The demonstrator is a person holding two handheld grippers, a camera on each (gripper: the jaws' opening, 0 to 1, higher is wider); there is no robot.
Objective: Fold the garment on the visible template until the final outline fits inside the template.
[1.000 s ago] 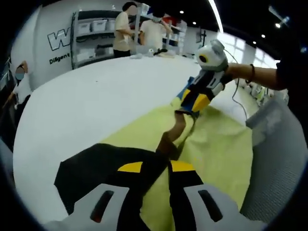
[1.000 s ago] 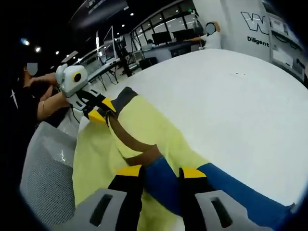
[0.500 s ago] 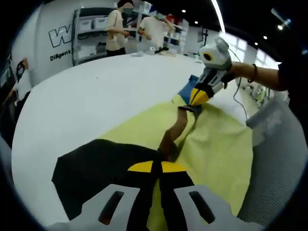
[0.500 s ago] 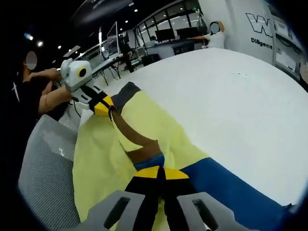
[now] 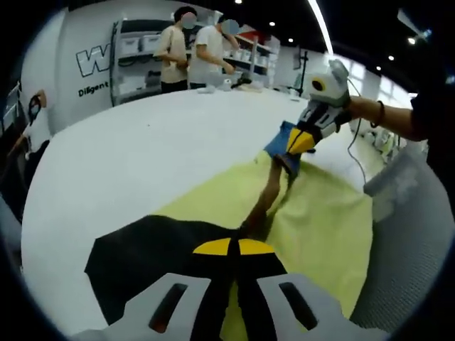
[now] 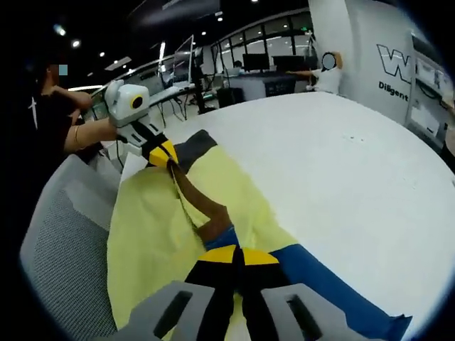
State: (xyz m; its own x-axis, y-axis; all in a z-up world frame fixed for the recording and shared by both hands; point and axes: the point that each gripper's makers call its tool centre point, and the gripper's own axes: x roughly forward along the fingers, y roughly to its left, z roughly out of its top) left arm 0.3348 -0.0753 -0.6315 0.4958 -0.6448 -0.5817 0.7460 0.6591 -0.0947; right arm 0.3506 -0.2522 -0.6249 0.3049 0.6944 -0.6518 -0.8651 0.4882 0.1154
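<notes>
The garment (image 5: 320, 213) lies on the white table (image 5: 135, 156). It has a yellow body, a black sleeve (image 5: 149, 256), a blue sleeve (image 5: 279, 138) and a brown collar band (image 5: 266, 202). My left gripper (image 5: 233, 247) is shut on the garment where the black sleeve meets the collar. At the far end my right gripper (image 5: 297, 144) pinches the blue sleeve. In the right gripper view, that gripper (image 6: 233, 256) is shut on the garment by the blue sleeve (image 6: 327, 284), and the left gripper (image 6: 165, 154) grips the dark sleeve end (image 6: 195, 142). The collar band (image 6: 199, 202) runs taut between them.
A grey mesh chair back (image 5: 412, 234) stands against the table's near edge beside the garment, also seen as the grey mesh (image 6: 64, 234). Two people (image 5: 178, 42) stand by shelves (image 5: 135, 53) at the back. Bare white table (image 6: 341, 163) stretches beyond the garment.
Both grippers were open around the cloth one second ago and have since shut on it. The collar band is now drawn straighter between them, and the right gripper sits a little higher.
</notes>
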